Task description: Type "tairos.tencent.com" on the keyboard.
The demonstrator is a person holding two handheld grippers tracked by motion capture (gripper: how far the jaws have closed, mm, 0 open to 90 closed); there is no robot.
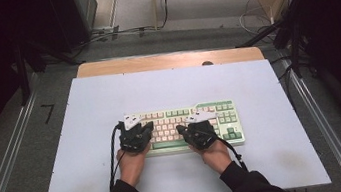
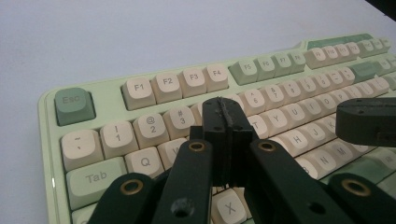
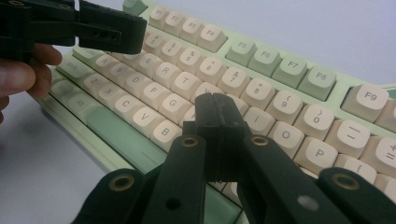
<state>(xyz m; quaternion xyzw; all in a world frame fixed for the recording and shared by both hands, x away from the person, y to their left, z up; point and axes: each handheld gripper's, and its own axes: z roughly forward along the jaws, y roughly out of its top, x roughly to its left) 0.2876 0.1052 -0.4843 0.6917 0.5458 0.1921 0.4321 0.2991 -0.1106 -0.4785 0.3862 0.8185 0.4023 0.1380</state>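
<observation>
While the mechanical keyboard point(image 1: 190, 126) lies flat just below the middle of the pale blue-white mat point(image 1: 86, 118), I have both tools poised over its keys as if to type. My left gripper point(image 1: 146, 126) sits above the left half, its jaws pressed together into one blunt black tip; in the left gripper view that tip point(image 2: 225, 122) hangs over the number row around the 4 and 5 keys. My right gripper point(image 1: 181, 128) is likewise closed with nothing between its jaws, and in the right gripper view its tip point(image 3: 215, 112) hovers near the H key, with the G key point(image 3: 173, 101) at about ten o'clock from it.

To press well, I judge each tip should come straight down on the middle of a single cap, because the closed jaws look nearly as wide as a key and a slanted approach could catch a neighbour. A light, short push should do; the board has no visible stop against sliding on the smooth mat.

Keycaps are rounded, sculpted and matte, cream for letters and numbers, sage green for the Esc key point(image 2: 74, 105), the Tab key point(image 2: 95, 178) and the spacebar point(image 3: 122, 136). Glossy mint-green plastic forms the case. Beyond the mat at twelve o'clock runs the table's wooden edge point(image 1: 168, 60).
</observation>
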